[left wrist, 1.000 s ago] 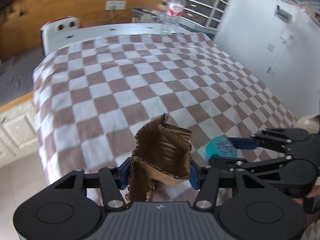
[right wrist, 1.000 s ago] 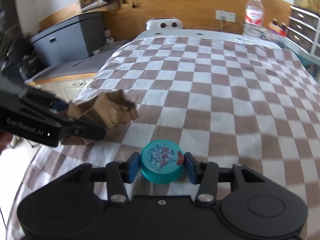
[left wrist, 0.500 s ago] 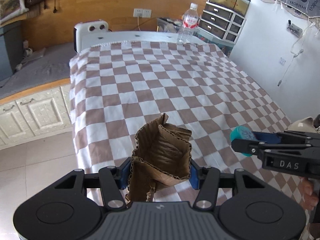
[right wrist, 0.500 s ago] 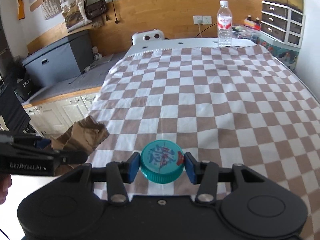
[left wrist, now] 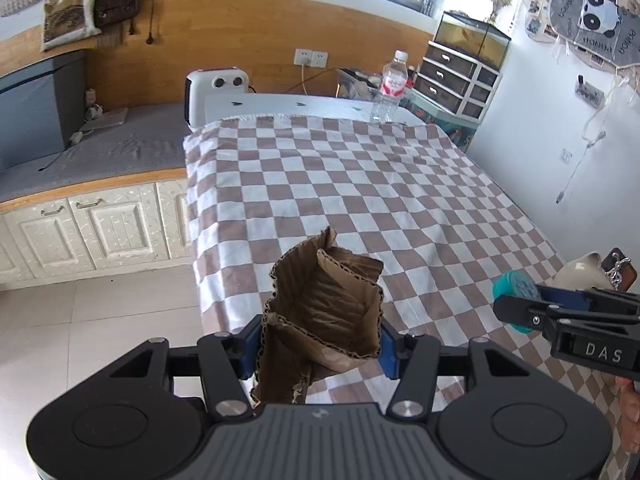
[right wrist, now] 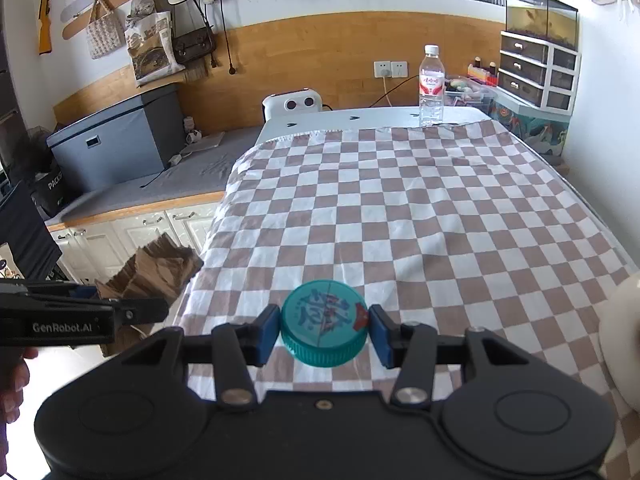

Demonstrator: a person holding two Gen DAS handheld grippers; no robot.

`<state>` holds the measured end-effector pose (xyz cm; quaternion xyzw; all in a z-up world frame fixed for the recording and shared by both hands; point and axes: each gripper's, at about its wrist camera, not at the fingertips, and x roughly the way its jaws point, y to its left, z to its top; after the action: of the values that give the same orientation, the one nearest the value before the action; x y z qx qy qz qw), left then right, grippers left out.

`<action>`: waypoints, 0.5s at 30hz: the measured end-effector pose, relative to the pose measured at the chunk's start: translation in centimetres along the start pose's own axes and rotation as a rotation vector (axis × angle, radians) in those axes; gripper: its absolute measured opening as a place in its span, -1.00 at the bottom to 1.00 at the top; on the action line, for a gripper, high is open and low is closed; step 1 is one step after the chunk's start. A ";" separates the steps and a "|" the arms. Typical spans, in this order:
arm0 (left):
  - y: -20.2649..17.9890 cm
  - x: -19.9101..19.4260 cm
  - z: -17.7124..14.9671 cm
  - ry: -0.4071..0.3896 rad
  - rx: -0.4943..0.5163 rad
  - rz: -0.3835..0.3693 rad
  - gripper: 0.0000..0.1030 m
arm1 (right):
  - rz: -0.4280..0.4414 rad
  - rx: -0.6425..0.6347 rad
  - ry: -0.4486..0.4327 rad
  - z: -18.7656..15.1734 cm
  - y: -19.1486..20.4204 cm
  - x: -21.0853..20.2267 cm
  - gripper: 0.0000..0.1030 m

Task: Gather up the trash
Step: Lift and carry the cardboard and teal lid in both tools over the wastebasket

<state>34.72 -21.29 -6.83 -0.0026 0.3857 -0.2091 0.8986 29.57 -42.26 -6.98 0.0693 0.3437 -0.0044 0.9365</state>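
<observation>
My left gripper (left wrist: 322, 344) is shut on a crumpled piece of brown corrugated cardboard (left wrist: 326, 312), held in the air over the near left corner of the checkered table (left wrist: 360, 184). The cardboard also shows in the right wrist view (right wrist: 154, 270), beside the left gripper (right wrist: 132, 312). My right gripper (right wrist: 324, 334) is shut on a teal plastic lid (right wrist: 324, 330) with red print, held above the table's near edge. The lid and right gripper show at the right of the left wrist view (left wrist: 514, 288).
A water bottle (right wrist: 431, 86) stands at the table's far edge. A white heater (left wrist: 216, 94) sits behind the table. White cabinets (left wrist: 88, 228) with a grey-topped bench lie left. A drawer unit (right wrist: 536, 76) stands far right. A pale rounded object (right wrist: 622, 336) is at the near right.
Both grippers have risen and pulled back from the table, still holding the cardboard and the lid. The table looks farther and more of the room shows.
</observation>
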 end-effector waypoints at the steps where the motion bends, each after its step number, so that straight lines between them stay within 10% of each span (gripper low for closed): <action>1: 0.1 -0.5 -0.1 -0.005 -0.002 0.005 0.08 | -0.002 -0.002 -0.003 -0.2 0.3 -0.5 -0.05; 15: 5.9 -5.1 -2.0 -0.034 -0.051 0.035 0.08 | -0.022 0.011 -0.031 -1.4 5.8 -3.1 -0.05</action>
<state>32.44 -13.63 -5.66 -0.0222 0.3757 -0.1833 0.9081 26.60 -36.43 -5.29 0.0709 0.3297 -0.0176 0.9413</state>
